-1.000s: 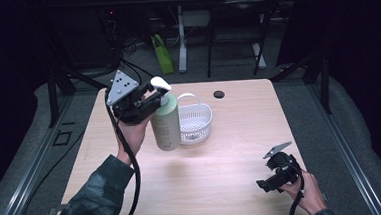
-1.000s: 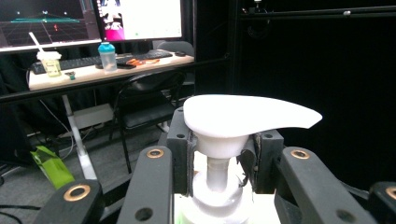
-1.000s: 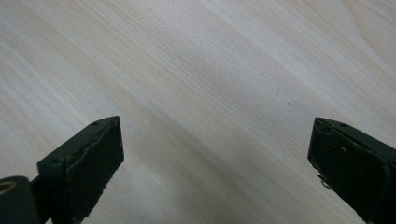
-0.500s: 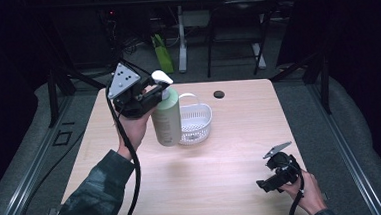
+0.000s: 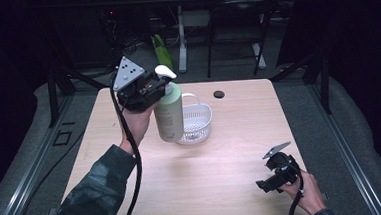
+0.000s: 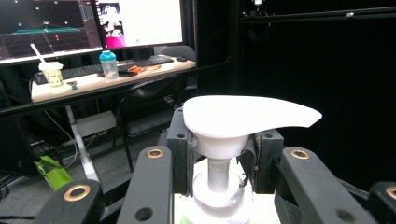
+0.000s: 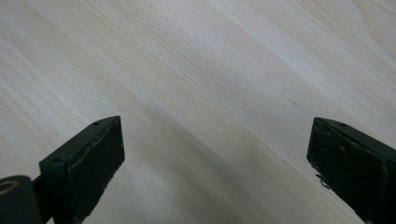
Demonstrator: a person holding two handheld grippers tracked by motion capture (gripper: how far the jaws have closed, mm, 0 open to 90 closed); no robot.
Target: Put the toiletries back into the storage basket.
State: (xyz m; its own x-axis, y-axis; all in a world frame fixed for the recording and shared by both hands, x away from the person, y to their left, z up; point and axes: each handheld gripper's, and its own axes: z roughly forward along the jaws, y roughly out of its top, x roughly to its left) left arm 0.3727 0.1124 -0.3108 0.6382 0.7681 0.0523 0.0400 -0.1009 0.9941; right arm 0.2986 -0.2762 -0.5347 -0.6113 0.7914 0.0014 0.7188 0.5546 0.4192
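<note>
A pale green pump bottle (image 5: 169,116) with a white pump head (image 6: 243,114) is held upright at the left rim of a white basket (image 5: 199,122). My left gripper (image 5: 152,87) is shut on the bottle's neck just under the pump head, one black jaw on each side, as the left gripper view (image 6: 219,158) shows. The bottle's base seems slightly off the table. My right gripper (image 5: 266,185) sits low at the table's front right, and its jaws (image 7: 215,163) stand open over bare wood with nothing between them.
A small black round cap (image 5: 219,93) lies behind the basket near the far edge of the wooden table (image 5: 217,171). A cable trails from the left gripper along the sleeve. Chairs and desks stand beyond the table.
The left gripper has lifted the bottle a little and shifted it slightly right, toward the basket. The right gripper has stayed where it was.
</note>
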